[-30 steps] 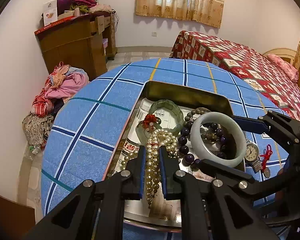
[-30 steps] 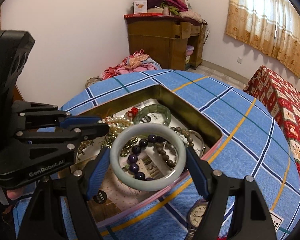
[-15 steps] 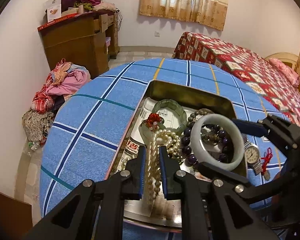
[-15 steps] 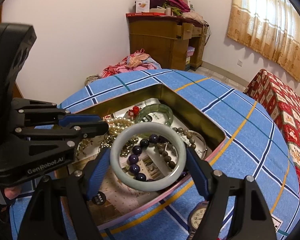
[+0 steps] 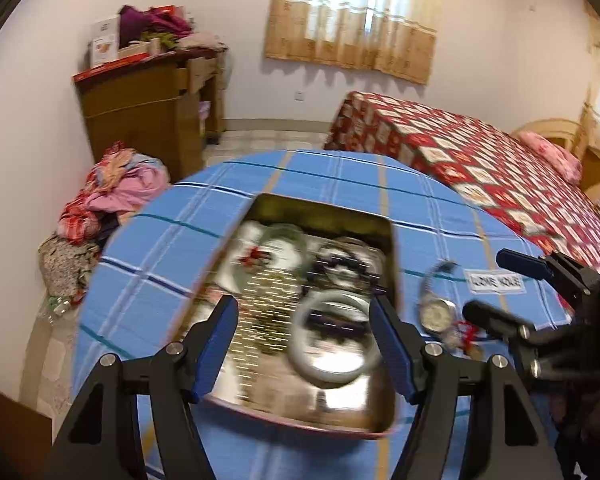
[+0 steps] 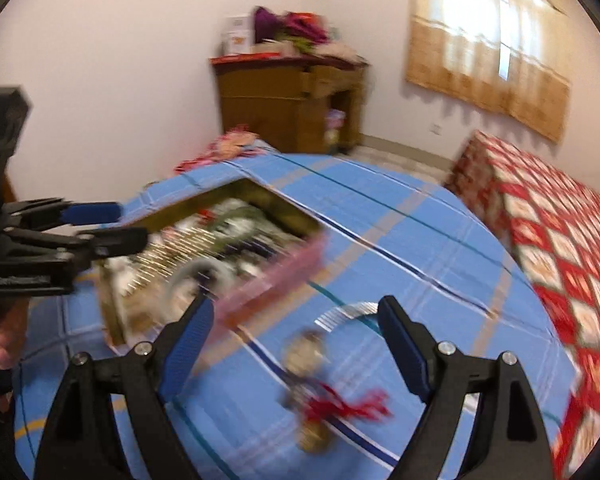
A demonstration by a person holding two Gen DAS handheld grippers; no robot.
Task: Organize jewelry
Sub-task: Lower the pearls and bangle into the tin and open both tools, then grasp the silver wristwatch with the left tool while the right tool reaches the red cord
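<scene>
One smooth round bangle (image 5: pixel 332 344); rectangular metal tin (image 5: pixel 388 420)

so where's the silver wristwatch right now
The silver wristwatch lies on the blue checked tablecloth just right of the metal tin in the left wrist view, beside a red-tasselled charm, outside the tin.

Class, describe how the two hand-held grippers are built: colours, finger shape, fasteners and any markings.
Both the left hand-held gripper and the right hand-held gripper have matte black angular frames, silver round bolts at the joints and blue pads lining the fingers. White lettering, blurred, marks the left one's side.
</scene>
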